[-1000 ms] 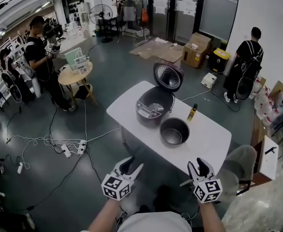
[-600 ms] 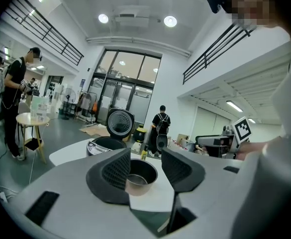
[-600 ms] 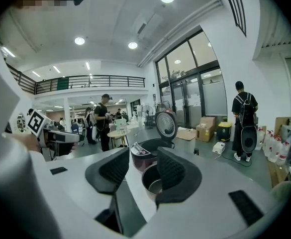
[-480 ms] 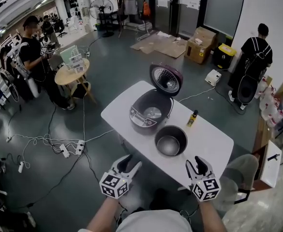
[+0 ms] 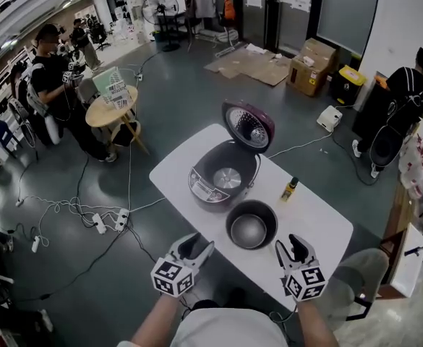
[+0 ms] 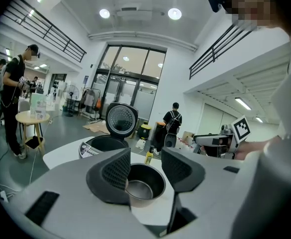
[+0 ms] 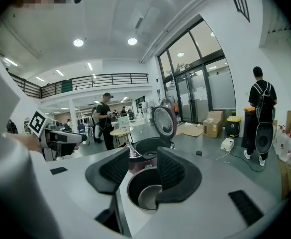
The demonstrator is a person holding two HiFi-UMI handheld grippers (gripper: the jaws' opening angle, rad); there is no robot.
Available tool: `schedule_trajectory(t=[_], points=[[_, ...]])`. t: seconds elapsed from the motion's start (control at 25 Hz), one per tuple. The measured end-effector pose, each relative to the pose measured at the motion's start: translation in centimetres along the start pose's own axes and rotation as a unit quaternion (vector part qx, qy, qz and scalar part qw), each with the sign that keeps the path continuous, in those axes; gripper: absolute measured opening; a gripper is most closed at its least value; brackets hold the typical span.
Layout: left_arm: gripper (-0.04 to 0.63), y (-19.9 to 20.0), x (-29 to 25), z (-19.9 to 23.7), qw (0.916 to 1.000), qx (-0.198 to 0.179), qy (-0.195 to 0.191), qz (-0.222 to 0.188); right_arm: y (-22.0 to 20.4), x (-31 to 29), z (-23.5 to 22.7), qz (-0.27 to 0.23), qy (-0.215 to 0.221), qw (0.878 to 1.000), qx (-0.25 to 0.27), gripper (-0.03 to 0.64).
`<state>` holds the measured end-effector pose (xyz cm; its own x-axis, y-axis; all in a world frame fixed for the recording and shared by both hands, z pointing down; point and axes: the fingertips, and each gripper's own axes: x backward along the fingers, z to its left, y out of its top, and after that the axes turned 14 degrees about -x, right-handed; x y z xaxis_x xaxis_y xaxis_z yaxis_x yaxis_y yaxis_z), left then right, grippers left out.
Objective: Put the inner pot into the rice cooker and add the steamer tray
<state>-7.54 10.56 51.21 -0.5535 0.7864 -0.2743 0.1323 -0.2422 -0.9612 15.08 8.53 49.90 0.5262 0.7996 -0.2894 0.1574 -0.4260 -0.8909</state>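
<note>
The inner pot (image 5: 251, 225) stands upright on the white table (image 5: 173, 166), just in front of the rice cooker (image 5: 222, 178) and near the table edge closest to the person. It is round and dark-walled, empty, with a paler shiny bottom. The cooker's lid (image 5: 249, 126) is tipped up at the back, and its hollow is bare down to a silvery plate. A small bottle (image 5: 289, 189) stands to the right of the cooker. The left gripper (image 5: 197, 246) and the right gripper (image 5: 293, 248) both hang short of the table with jaws spread and gripping nothing; each gripper view shows the pot beyond the gap.
</note>
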Motion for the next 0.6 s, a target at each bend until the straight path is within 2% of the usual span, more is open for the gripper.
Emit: schedule_trajectory(t=[0.32, 0.6], points=[[0.210, 0.6, -3.0, 1.5, 0.9998, 0.004, 0.018, 0.011, 0.7, -2.7, -2.7, 0.010, 0.004, 1.000, -0.004, 0.187], [0.209, 0.0, -5.3, 3.6, 0.9996, 0.008, 0.015, 0.024, 0.1, -5.4, -3.9, 0.025, -0.005, 1.000, -0.012, 0.187]])
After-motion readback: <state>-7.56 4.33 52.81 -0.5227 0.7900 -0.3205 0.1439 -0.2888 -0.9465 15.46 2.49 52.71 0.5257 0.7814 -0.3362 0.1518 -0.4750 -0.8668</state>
